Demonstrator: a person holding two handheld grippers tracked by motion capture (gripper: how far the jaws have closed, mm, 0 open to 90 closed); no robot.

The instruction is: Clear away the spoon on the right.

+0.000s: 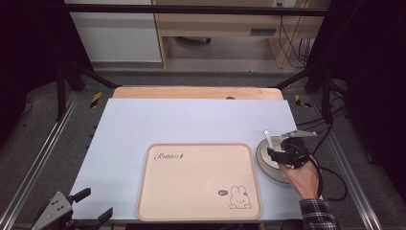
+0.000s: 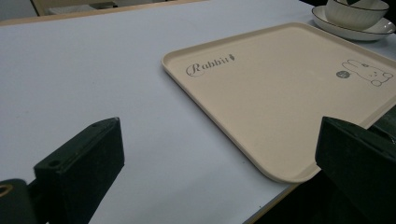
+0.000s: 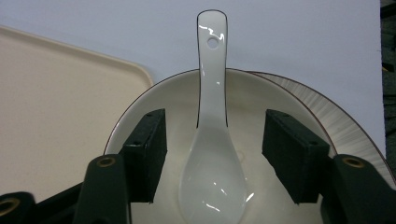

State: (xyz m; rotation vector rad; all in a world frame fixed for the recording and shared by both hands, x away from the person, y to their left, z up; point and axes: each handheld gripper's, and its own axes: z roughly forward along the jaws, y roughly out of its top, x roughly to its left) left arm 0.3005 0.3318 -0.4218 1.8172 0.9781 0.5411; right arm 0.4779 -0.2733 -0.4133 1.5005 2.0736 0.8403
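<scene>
We read one word, "Rabbit", in dark cursive script with a small mark after it, printed near one corner of the beige tray point(image 2: 280, 93). In the opposite corner we see a line drawing of a rabbit point(image 2: 371, 72) beside a small dark speech bubble point(image 2: 342, 73) whose lettering is too small to read. We find no other legible text or numbers.

Right tongs point(image 1: 279, 152) over the bowl point(image 1: 268, 160) beside the tray point(image 1: 143, 191).
</scene>
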